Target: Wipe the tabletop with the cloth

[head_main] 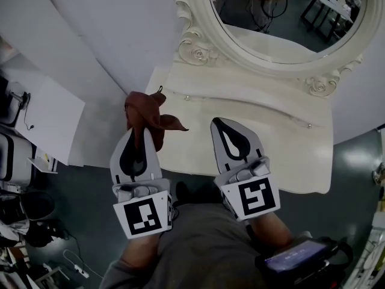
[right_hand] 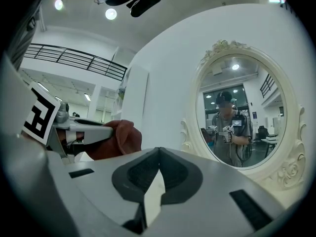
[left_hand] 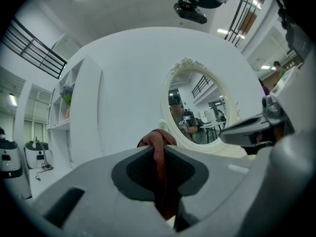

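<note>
Tabletop [head_main: 264,137]: cream vanity top, curved front edge, bare; nothing stands on it. No wiping is under way as far as these views show.

Mirror [head_main: 283,17]: oval glass in a carved cream frame, upright along the back of the top. Its scrolled base sits at the rear corners.

Right gripper [head_main: 225,122]: held level over the front middle of the top. Its tips are pressed together with nothing between them. It lies just beside the left one, to its right.

Left gripper [head_main: 142,131]: held level at the top's front left edge, jaws clamped tight on the cloth.

Cloth [head_main: 147,110]: rust-brown, bunched. One wad stands up past the jaw tips and a fold runs down between the pads and hangs below them. It sits over the left end of the top; whether any part touches the surface cannot be told, though it looks to be carried in the air.

Handling note, as a judgement: the step in hand is bringing the cloth down to begin the wipe.
- Tip the left gripper down so the hanging fold, not the hard jaw tips, meets the surface.
- Keep the clamp firm so the wad does not slip out.
- Draw long overlapping strokes from the left end towards the right.
- Steer short of the mirror's carved base.
- Keep the idle right gripper out of the path.
</note>
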Available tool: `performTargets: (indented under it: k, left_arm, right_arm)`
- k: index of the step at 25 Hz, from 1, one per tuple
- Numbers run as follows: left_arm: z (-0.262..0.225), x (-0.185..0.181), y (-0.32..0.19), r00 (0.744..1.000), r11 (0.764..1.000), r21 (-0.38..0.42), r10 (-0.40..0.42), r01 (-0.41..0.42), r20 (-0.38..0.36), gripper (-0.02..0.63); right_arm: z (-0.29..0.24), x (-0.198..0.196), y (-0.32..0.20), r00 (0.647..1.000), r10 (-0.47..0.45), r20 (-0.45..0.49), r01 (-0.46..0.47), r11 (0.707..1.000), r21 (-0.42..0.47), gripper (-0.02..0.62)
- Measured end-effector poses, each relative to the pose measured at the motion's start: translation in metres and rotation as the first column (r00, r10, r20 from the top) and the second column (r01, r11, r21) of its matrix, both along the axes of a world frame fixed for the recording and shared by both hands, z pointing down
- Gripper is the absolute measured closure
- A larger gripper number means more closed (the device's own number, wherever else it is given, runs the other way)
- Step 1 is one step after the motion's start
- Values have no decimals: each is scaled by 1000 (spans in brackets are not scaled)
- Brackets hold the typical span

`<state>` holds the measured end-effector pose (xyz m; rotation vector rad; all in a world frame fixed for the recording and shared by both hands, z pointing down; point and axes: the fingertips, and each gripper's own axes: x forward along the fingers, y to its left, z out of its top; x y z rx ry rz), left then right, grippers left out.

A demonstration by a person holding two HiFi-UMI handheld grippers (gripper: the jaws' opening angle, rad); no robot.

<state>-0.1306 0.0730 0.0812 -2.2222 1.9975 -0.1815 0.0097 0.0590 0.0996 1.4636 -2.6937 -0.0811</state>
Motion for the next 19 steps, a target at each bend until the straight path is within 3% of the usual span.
performTargets:
  k: [19]
  left_arm:
    - [2, 17, -4, 1000, 1000, -18, 18, -18, 15, 549]
  right_arm:
    - [2, 12, -6, 1000, 3, 15, -3, 1000, -3, 581]
